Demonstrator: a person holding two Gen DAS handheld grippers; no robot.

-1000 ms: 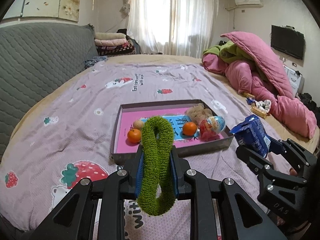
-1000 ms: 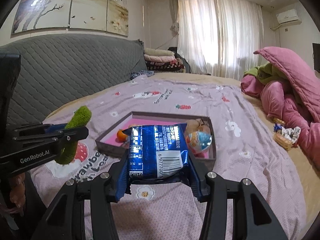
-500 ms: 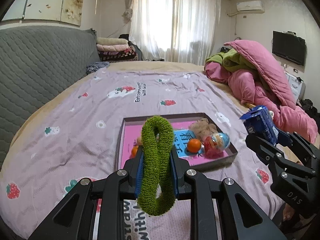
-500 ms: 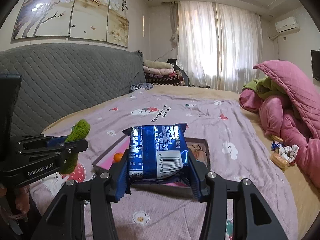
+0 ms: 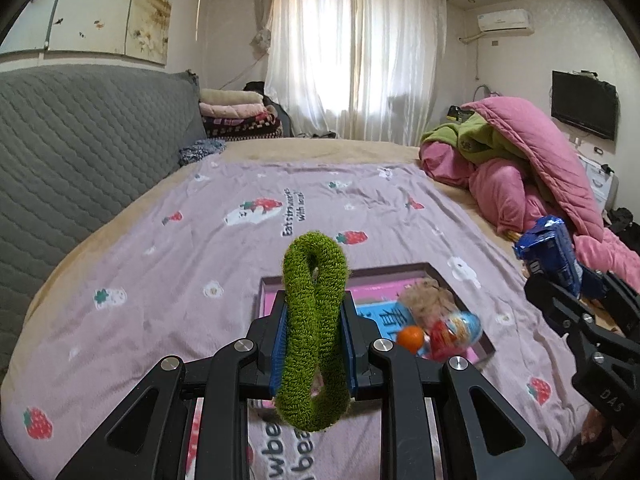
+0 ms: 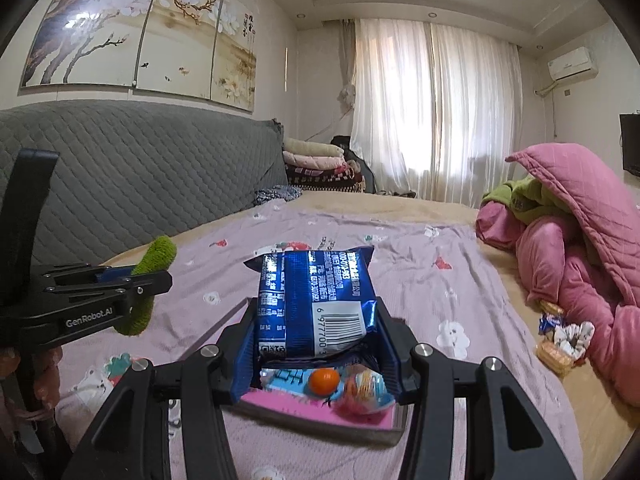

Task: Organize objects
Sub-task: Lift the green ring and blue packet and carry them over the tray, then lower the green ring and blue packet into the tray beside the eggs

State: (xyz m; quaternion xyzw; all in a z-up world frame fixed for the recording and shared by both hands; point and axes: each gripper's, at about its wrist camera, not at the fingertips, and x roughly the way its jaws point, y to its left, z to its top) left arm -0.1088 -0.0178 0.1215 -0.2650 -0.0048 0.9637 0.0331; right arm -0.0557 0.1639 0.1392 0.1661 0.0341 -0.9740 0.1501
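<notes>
L gripper (image 5: 314, 336) clamped on fuzzy green looped scrunchie (image 5: 314, 320). R gripper (image 6: 316, 332) pinches crinkly blue foil snack packet (image 6: 316, 304), both above grey-rimmed pink tray (image 5: 460, 276).

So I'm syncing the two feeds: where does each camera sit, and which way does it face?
Left wrist: on the left gripper, looking up the bed over the tray; its fingers clamp a green fuzzy ring.
Right wrist: on the right gripper, facing likewise; fingers clamp a blue snack packet.
Shared: tray, small orange, each other's gripper.
</notes>
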